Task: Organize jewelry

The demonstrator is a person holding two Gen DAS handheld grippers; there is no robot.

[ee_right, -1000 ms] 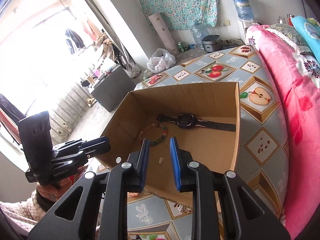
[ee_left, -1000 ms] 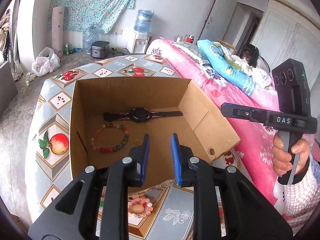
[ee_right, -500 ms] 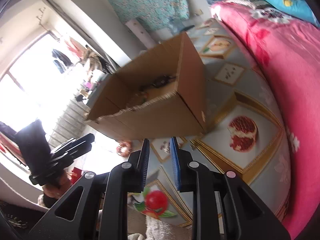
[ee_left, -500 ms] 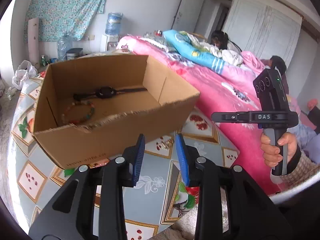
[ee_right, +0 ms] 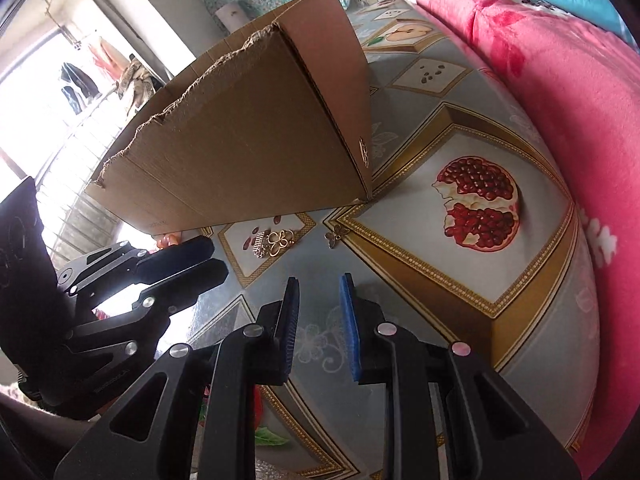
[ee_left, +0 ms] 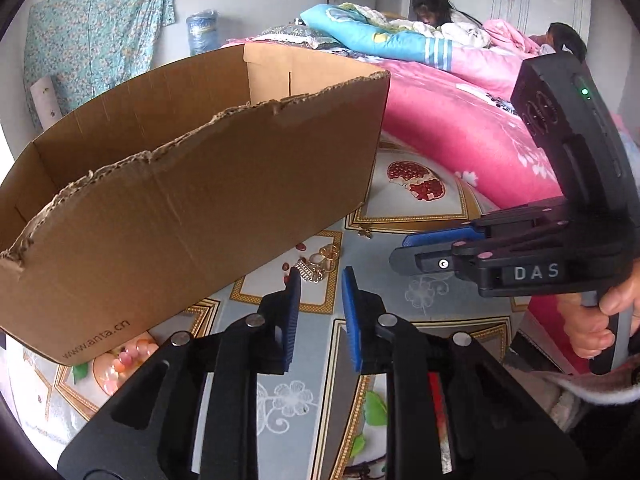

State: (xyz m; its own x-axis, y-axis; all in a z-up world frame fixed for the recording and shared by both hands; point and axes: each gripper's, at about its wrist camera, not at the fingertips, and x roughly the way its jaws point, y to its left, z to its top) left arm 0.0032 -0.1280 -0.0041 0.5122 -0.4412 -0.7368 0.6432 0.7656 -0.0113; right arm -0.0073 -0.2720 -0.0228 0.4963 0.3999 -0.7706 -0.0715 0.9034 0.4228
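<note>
A small heap of gold jewellery (ee_left: pixel 318 264) (ee_right: pixel 274 242) lies on the table just in front of the cardboard box (ee_left: pixel 200 184) (ee_right: pixel 248 132). A gold clover charm (ee_left: pixel 365 233) (ee_right: pixel 336 236) rests alone to its right. Pink beads (ee_left: pixel 128 356) (ee_right: pixel 168 239) show at the box's near bottom edge. My left gripper (ee_left: pixel 320 276) (ee_right: pixel 212 256) hovers just short of the heap, its jaws closing with nothing between them. Coming in from the right, my right gripper (ee_right: pixel 319 284) (ee_left: pixel 404 248) is low over the table with a narrow empty gap. The inside of the box is hidden.
The round table (ee_left: pixel 420 208) carries a fruit-print cloth with a pomegranate picture (ee_right: pixel 480 204). A bed with a pink blanket (ee_left: pixel 460 128) (ee_right: pixel 540 80) borders it on the right, with people (ee_left: pixel 432 4) on it. A hand (ee_left: pixel 596 320) holds the right gripper's handle.
Both grippers have dropped from above the open box to the table in front of it. The watch and bead bracelet inside the box are out of sight now. The gold heap has come into view.
</note>
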